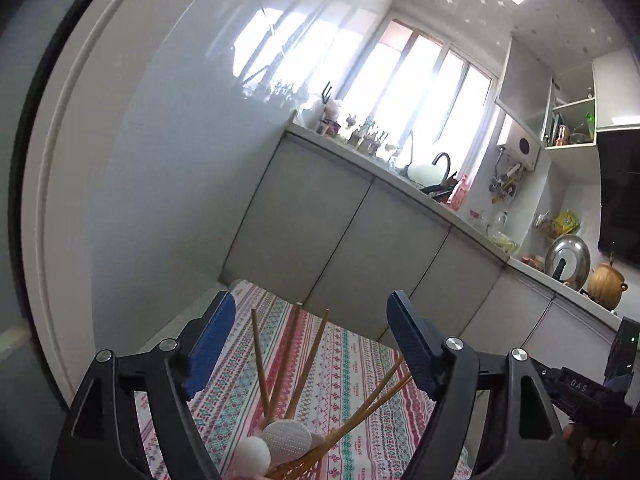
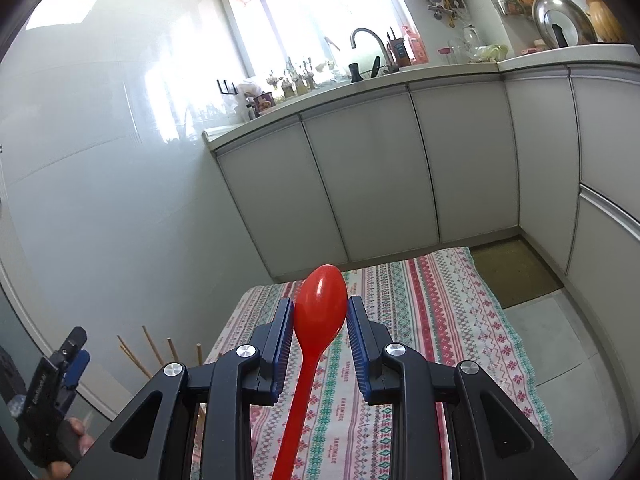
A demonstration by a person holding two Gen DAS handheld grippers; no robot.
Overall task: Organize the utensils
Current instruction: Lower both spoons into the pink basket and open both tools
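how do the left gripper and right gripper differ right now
The left gripper stands wide open with nothing between its pads; the right gripper has a red spoon between its narrow jaws. The left hovers above wooden chopsticks in a holder; the right sits over bare striped tablecloth. Both have blue pads on black frames.

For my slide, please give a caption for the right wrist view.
Right gripper carrying a red spoon between its fingers above the striped tablecloth.
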